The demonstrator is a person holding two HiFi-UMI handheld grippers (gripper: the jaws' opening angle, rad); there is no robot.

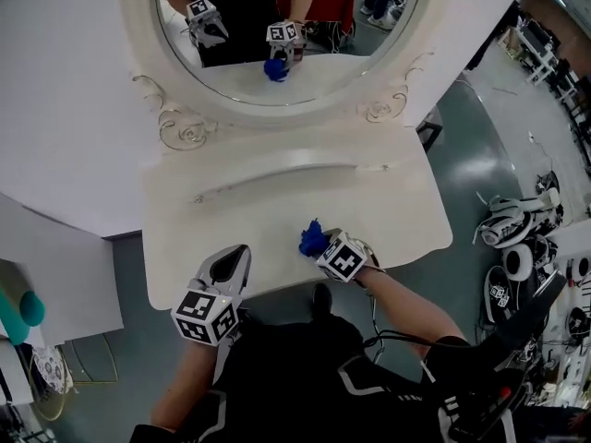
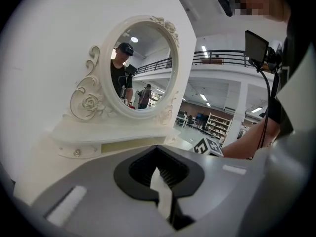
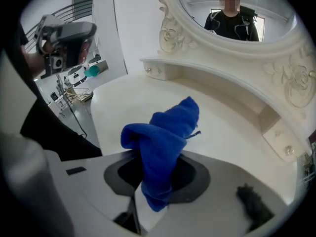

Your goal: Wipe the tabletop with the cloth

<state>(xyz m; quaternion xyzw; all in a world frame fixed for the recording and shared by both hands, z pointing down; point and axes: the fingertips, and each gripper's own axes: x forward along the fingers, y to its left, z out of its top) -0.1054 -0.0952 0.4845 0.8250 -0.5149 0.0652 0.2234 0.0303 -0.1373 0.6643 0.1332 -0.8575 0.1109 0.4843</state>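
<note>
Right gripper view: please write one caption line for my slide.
Right gripper shut on a blue cloth over the white tabletop, mirror behind.

the cloth [image 3: 165, 132] in my right gripper [image 3: 154, 194] is soft blue fabric with a fuzzy, matt pile. the tabletop [image 1: 277, 206] looks smooth, painted cream-white with a faint satin sheen. the mirror [image 1: 323, 63] is glossy glass in a carved frame [image 1: 185, 127] of like finish. my left gripper [image 2: 165, 194] is matt grey plastic.
</note>
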